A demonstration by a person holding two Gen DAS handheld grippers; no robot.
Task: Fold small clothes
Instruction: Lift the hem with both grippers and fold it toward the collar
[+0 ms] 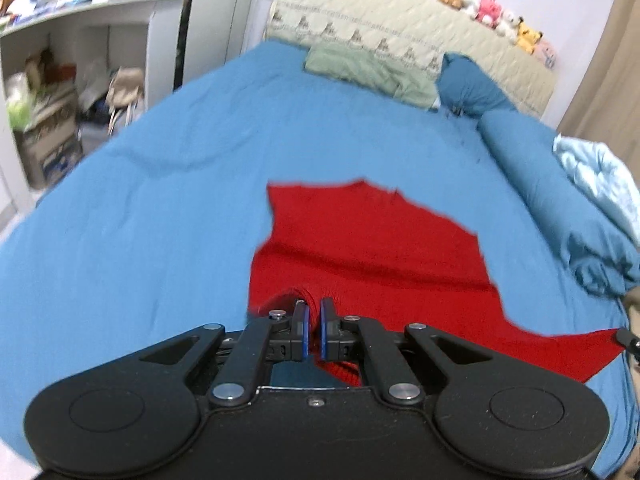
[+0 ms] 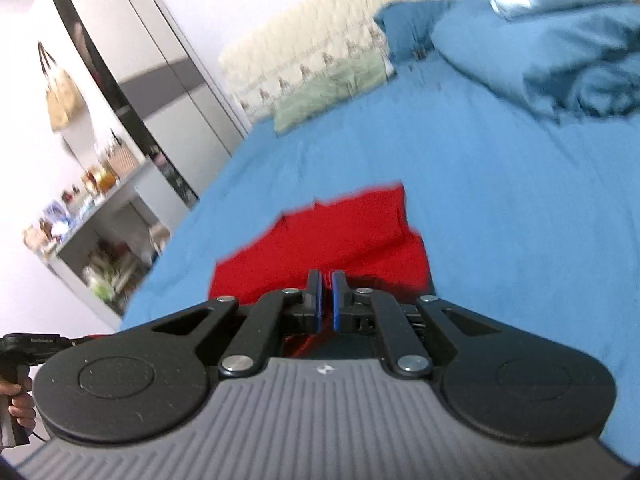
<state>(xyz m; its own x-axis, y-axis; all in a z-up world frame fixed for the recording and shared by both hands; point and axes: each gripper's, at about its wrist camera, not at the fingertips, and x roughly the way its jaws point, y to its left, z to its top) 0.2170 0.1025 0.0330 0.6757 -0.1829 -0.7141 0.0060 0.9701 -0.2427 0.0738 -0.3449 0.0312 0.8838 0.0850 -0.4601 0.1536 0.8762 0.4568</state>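
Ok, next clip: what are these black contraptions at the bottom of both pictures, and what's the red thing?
Each picture comes from a camera mounted on a handheld two-finger gripper, looking forward along its fingers; a person holds one in each hand. The left gripper fills the bottom of the left wrist view, the right gripper the bottom of the right one. Both are closed, each pinching an edge of the red knitted garment, which lies spread on the blue bedsheet. Further back are a green pillow and a bundled blue duvet.
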